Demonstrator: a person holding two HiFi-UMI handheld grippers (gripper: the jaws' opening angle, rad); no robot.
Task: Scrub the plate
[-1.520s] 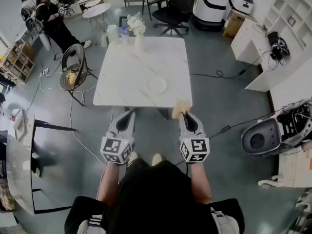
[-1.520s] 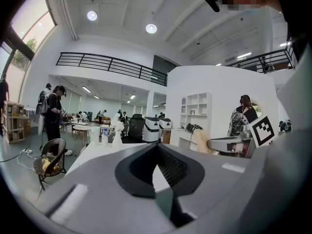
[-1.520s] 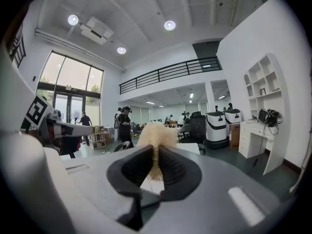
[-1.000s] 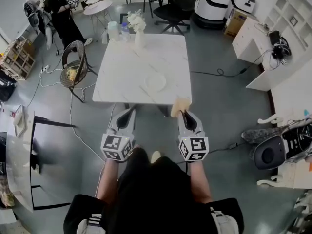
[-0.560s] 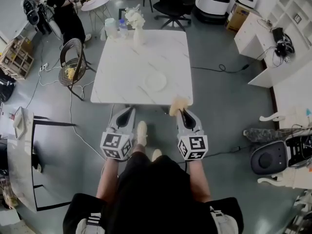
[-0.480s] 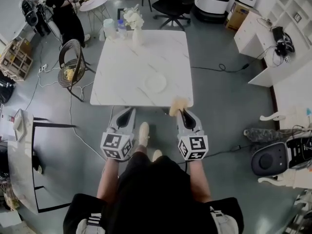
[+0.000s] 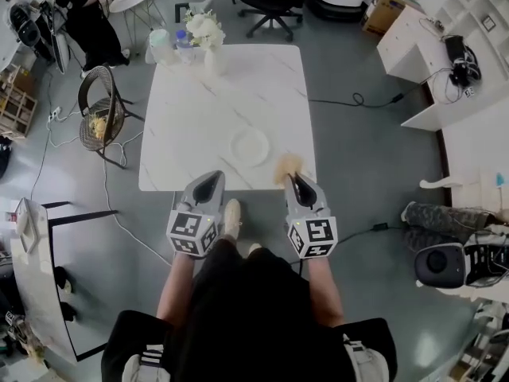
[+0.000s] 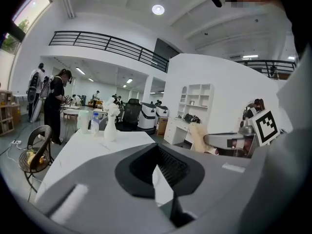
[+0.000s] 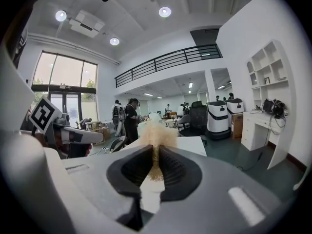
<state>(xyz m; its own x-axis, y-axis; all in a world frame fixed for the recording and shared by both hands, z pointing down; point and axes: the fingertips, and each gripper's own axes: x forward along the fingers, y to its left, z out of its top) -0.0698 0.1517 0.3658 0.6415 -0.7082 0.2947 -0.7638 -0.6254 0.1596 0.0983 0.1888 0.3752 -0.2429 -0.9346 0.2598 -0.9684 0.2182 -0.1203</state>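
Plate: small, white, round, flat on the white marble desk. It sits mid-frame in the head view, toward the desk's lower edge and right of its centre. Looks bare as far as I can make out. Nothing is touching it.

Sponge: tan and fluffy, just lower right of the plate in the frame, over the desk's lower edge, apart from the plate. The right gripper is clamped on it. The right gripper view shows both jaws pinching it, with most of it sticking out past the tips.

Left gripper: lower left of the plate, at the desk's lower edge. The left gripper view shows its jaws together with nothing between them.

Far end of the desk, upper left of the head view: vase of white flowers, water bottle, translucent jug. All well apart from the plate, not in the way.

My read is that this is the approach step. Both grippers are at the desk edge and scrubbing hasn't started.

Next, the sponge goes up-left in the frame and down onto the plate face. The plate is loose on smooth marble, so I expect it to slide under the sponge. The left gripper should open and take the rim on the plate's left side, or at least press it down, before any rubbing. Keep the clamp on the sponge firm.
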